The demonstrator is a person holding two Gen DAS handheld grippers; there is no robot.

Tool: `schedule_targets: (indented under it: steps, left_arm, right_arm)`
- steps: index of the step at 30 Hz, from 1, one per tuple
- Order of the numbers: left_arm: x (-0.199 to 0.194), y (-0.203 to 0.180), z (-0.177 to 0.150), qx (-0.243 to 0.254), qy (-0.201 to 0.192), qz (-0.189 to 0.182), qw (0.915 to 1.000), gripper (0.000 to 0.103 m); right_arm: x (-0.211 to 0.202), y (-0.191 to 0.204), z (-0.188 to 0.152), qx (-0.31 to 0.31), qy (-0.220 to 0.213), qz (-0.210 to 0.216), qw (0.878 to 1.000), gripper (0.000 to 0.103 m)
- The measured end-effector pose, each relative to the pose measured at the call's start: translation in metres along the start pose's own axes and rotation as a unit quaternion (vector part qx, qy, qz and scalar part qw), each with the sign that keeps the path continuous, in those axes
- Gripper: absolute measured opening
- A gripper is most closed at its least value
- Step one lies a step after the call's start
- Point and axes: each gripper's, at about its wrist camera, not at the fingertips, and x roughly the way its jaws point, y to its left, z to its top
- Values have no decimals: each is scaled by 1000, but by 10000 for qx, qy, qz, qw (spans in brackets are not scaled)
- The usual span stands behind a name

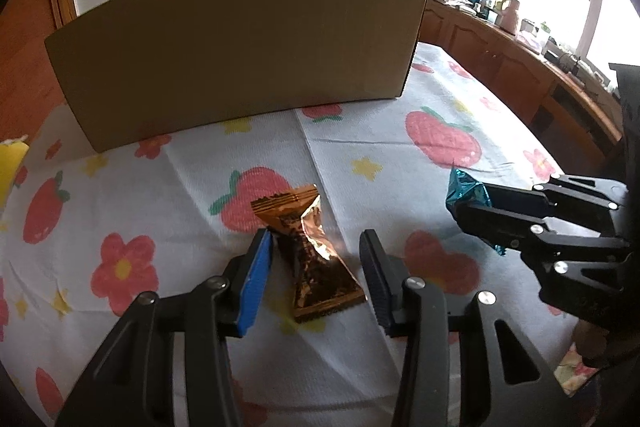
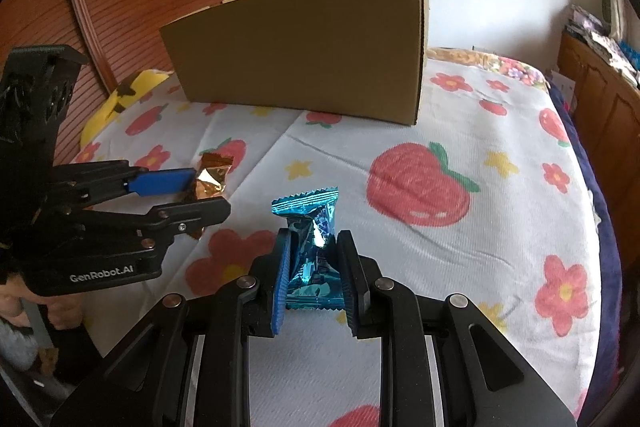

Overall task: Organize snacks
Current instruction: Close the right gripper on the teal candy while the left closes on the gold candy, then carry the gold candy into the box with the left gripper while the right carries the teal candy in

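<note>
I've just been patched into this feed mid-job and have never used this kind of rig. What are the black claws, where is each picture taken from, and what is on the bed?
There is no robot arm here: a person holds a two-finger gripper in each hand, and each carries a fisheye camera looking forward along its fingers. One picture is from the left gripper, the other from the right gripper; each also shows the other gripper at its edge.

The surface is a bedspread printed with strawberries and flowers. A cardboard box stands at its far side, its inside hidden from both cameras.

The left jaws stand open around a gold snack packet lying on the cloth; only the blue pad looks to touch it. The right jaws are shut on a blue snack packet.
</note>
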Motion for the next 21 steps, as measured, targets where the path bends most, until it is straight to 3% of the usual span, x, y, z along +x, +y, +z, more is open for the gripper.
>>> schedule_targets:
  steps: [8,21]
  left_arm:
    - [-1,1,-1,52,-175,111,9998,20]
    - [-11,3,-2,-12,-459,156,9988,20]
  right_arm:
    - [0,-3,-1,65,-29,89,9999,21]
    - [-1,-4,-2,81,-49,39,9999,21]
